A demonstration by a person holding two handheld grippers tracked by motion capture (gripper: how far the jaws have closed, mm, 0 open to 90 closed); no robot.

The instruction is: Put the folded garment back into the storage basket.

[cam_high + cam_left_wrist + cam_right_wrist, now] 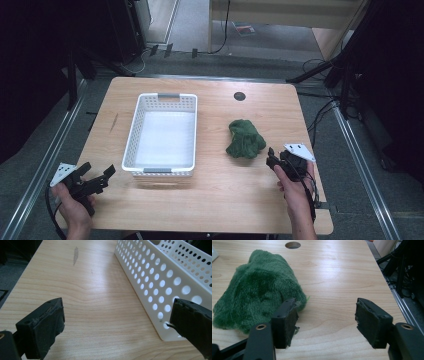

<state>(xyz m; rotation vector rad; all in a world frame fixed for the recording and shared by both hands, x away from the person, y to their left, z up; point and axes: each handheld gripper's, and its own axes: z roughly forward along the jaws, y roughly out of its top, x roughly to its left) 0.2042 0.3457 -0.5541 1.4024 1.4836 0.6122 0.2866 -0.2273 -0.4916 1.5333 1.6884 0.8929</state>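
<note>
Both tools gape empty; the right tool (325, 322) should shift left over the green fleece cloth (259, 290), pinching its top.

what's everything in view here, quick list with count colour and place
table: 1, light wood, centre of the high view
basket: 1, white, perforated, left of table centre, nothing in it
cloth: 1, green, fuzzy, bunched, right of the basket, apart from it
hole: 1, dark round, far part of the table
mark: 1, dark streak, left of the basket
floor: grey, around the table, with black cables and stand legs
left gripper: 1, black, jaws open, near left corner, beside the basket
right gripper: 1, black, jaws open, just near of the cloth, left jaw by its edge
hands: 2, at the near edge, one on each gripper
</note>
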